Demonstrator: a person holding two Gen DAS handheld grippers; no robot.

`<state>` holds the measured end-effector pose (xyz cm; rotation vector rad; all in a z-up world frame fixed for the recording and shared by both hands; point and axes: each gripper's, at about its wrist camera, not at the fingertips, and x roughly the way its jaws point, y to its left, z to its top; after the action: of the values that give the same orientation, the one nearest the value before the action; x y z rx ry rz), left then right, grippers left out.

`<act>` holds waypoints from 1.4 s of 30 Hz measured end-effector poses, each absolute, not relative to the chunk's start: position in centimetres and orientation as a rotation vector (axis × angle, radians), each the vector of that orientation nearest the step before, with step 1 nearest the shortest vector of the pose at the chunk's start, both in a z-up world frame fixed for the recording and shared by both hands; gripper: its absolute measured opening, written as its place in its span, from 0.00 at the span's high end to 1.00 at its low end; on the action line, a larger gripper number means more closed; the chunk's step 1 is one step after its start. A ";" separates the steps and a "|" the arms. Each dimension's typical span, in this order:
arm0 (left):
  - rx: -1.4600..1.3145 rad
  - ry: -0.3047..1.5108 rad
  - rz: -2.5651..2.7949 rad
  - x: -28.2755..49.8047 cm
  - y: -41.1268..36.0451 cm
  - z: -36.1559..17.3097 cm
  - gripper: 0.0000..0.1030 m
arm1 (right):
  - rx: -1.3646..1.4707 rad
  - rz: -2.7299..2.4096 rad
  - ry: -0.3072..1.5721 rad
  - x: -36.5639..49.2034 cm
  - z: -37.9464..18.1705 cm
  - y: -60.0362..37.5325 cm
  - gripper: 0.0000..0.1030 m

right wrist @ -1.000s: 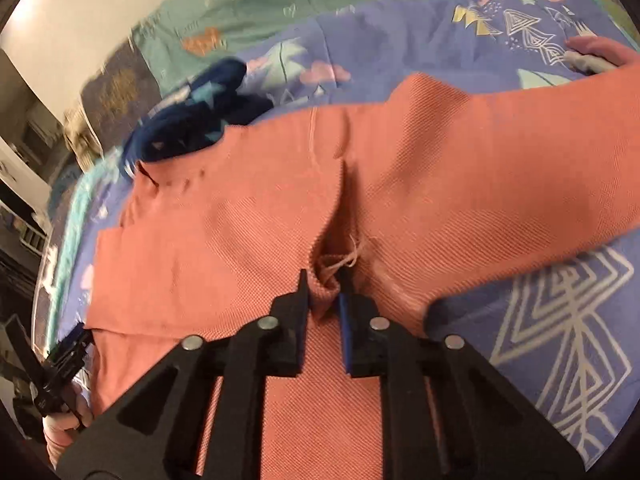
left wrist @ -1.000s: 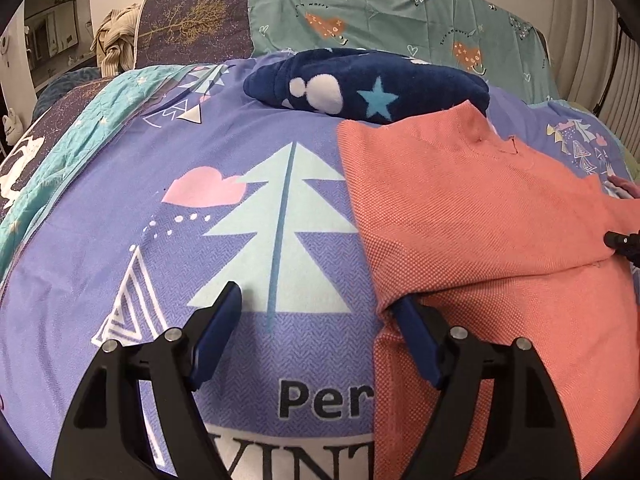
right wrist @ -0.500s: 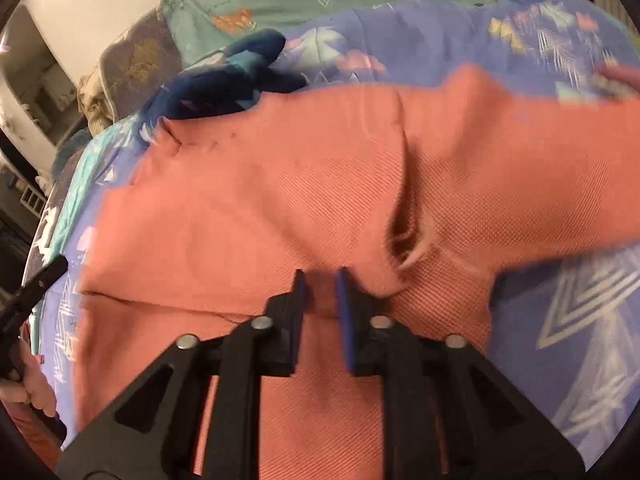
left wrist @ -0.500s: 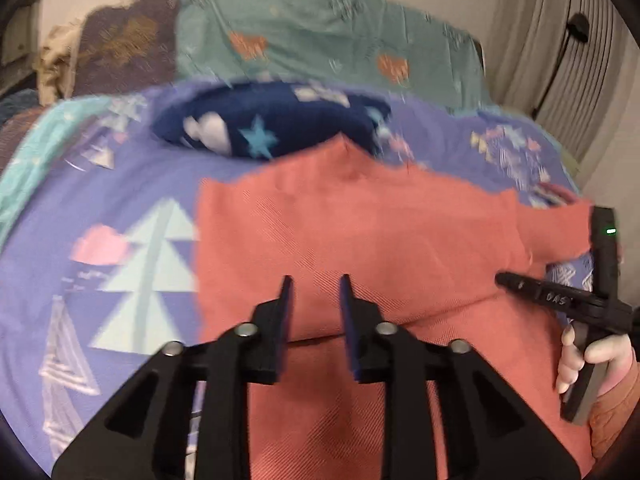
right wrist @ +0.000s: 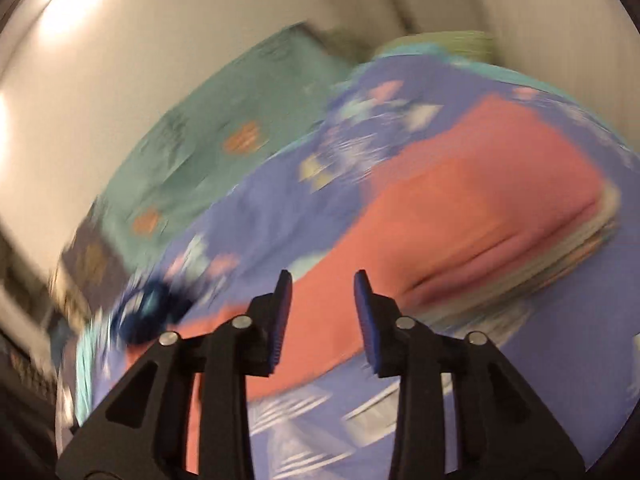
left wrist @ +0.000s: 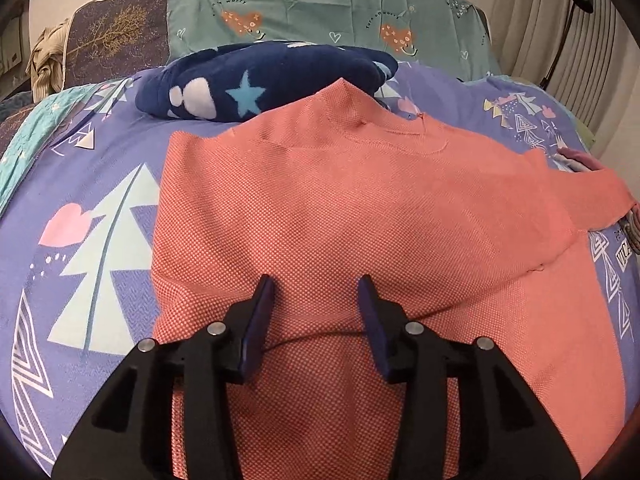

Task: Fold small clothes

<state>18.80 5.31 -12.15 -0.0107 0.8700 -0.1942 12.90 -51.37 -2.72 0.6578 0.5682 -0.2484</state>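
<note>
A coral knit top (left wrist: 360, 208) lies flat on the purple printed bedspread (left wrist: 80, 240), its left side folded in and one sleeve (left wrist: 592, 196) stretched out to the right. My left gripper (left wrist: 316, 304) hovers over the lower middle of the top with its jaws opening; the pads press on nothing. In the blurred right wrist view, my right gripper (right wrist: 323, 292) is raised above the bed, jaws opening and empty. The coral top (right wrist: 460, 216) lies below and beyond it.
A navy fleece with stars (left wrist: 256, 80) lies just behind the top's collar. Green pillows (left wrist: 320, 8) line the headboard. A low pile of pink and striped cloth (right wrist: 592, 240) sits at the sleeve's end. A wall with curtains (left wrist: 560, 20) rises at right.
My left gripper slid right from the top's folded edge to its middle, narrowing then widening. My right gripper let go of the pinched fabric, lifted and swung away, leaving the left view.
</note>
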 end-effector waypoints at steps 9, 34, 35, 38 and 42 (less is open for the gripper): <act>-0.020 0.870 -0.206 18.9 5.5 -12.1 0.53 | 0.888 -0.386 0.572 11.7 -7.0 -59.0 0.65; -0.068 0.864 -0.263 19.0 5.7 -11.7 0.44 | 0.562 0.330 0.595 19.2 -1.5 -30.8 0.95; -0.072 0.865 -0.265 19.0 5.8 -11.7 0.44 | 0.543 0.376 0.619 19.5 -2.1 -28.6 0.95; -0.095 0.864 -0.277 19.0 6.1 -11.6 0.45 | 0.466 0.508 0.731 20.6 -5.7 -21.5 0.95; -0.226 0.856 -0.415 18.4 6.6 -10.1 0.45 | 0.424 0.537 0.847 21.1 -9.8 -18.3 0.95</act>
<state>18.43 6.65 -10.10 -0.2263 0.8557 -0.4153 21.10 -18.33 -9.77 0.4243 0.8470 0.5368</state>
